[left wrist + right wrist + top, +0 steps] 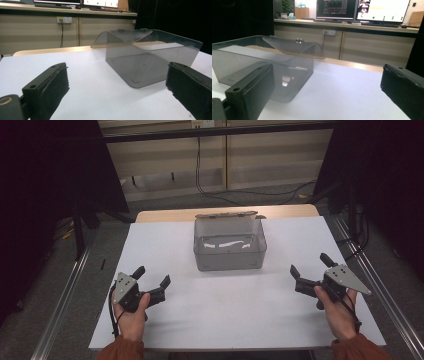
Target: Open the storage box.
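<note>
We hold our left gripper [151,276] at the lower left and our right gripper [308,270] at the lower right, both spread wide and empty, flanking the clear plastic box [229,246] at centre frame, lid tipped back, ready for reaching in.

You work in a dim room: the white table [240,315] is evenly and softly lit from above, while the high view falls to near black at both sides. White glare streaks lie across the clear box [230,245]. In your gripper views the near jaws are blurred, and bright monitors [362,10] blow out behind.
</note>
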{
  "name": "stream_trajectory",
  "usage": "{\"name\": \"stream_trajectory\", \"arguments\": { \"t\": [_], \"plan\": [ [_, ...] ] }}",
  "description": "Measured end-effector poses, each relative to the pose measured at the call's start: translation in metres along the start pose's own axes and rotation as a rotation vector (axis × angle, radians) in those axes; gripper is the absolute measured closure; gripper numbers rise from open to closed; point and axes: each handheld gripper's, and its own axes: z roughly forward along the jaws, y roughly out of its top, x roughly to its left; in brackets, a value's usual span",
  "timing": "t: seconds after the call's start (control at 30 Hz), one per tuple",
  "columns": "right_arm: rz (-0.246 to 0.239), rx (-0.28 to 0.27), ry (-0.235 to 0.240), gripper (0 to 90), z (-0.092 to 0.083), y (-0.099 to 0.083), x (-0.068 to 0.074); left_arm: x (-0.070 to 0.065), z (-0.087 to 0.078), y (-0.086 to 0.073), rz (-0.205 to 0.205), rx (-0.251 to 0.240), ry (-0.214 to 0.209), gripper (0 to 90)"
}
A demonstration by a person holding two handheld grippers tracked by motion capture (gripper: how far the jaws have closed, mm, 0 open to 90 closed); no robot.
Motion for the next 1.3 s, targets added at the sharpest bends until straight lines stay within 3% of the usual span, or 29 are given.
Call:
{"name": "stream_trajectory", "arguments": {
  "t": [0.27, 0.67, 0.77, 0.9, 1.3],
  "plan": [
    [0.000, 0.004, -0.010, 0.0, -0.014, -0.007, -0.003, -0.003, -0.004, -0.005, 0.006, 0.035, 0.008, 4.3],
    [0.010, 0.027, -0.028, 0.0, -0.028, -0.017, -0.005, -0.007, -0.016, -0.011, -0.001, 0.036, 0.008, 4.2],
    [0.014, 0.031, -0.028, 0.0, -0.031, -0.020, -0.007, -0.006, -0.019, -0.013, 0.006, 0.032, 0.029, 4.2],
    [0.036, 0.036, -0.048, 0.0, -0.033, -0.025, -0.010, -0.006, -0.018, -0.016, 0.029, 0.032, 0.030, 3.7],
    [0.040, 0.044, -0.043, 0.0, -0.030, -0.030, -0.010, -0.006, -0.014, -0.018, 0.015, 0.043, 0.030, 3.0]
  ]
}}
